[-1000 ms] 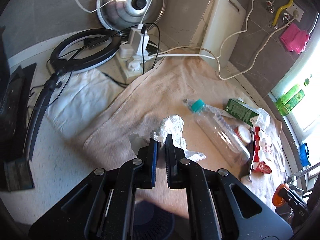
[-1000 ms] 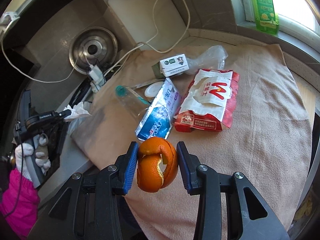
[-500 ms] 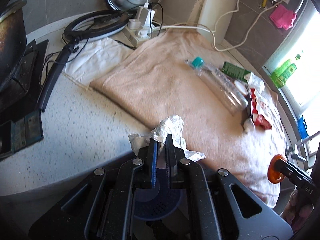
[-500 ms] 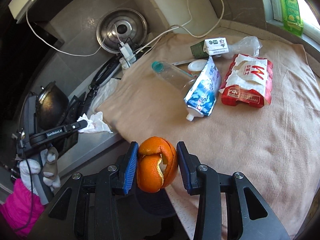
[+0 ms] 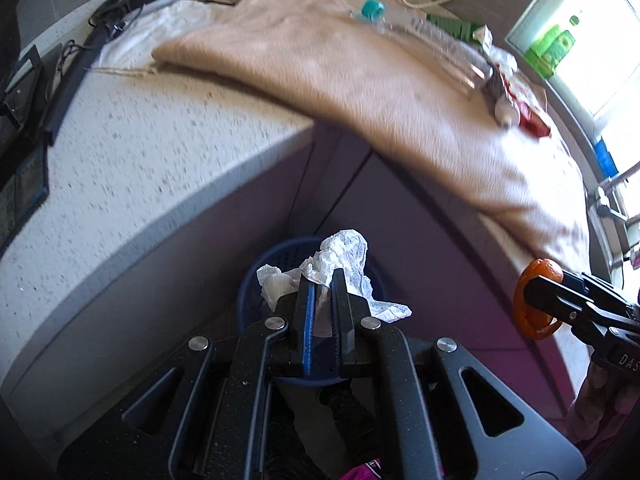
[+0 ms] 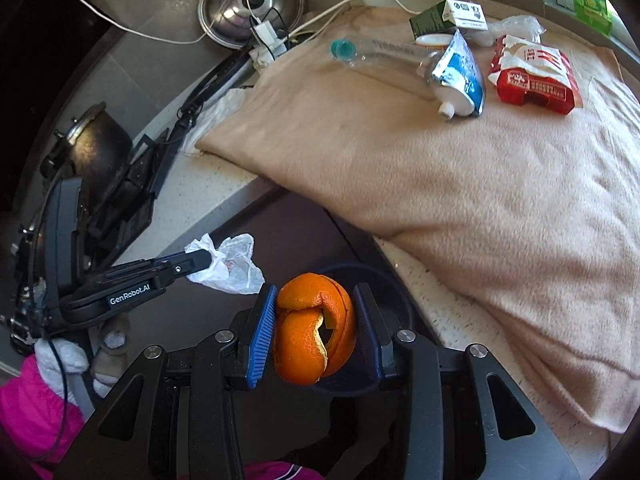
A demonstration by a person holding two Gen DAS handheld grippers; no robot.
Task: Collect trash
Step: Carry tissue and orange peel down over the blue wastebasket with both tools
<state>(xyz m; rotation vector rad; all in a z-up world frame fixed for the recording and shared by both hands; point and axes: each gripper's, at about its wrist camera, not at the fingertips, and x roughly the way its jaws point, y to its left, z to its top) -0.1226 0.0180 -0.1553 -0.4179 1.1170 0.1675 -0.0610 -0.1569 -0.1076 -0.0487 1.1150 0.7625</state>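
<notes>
A speckled stone tabletop [image 5: 132, 152] curves across my view, draped with a fuzzy beige towel [image 6: 460, 184]. On the towel lie a clear plastic bottle [image 6: 384, 56], a crumpled blue pouch [image 6: 460, 76] and a red wrapper [image 6: 532, 76], blurred in the left view. Below the edge sits a round blue perforated bin [image 5: 280, 264], mostly hidden behind my grippers. My left gripper [image 5: 323, 280] has its fingers pinched on a crumpled white tissue [image 5: 344, 252] above the bin. My right gripper [image 6: 316, 328] clamps a curled orange peel [image 6: 316, 336].
</notes>
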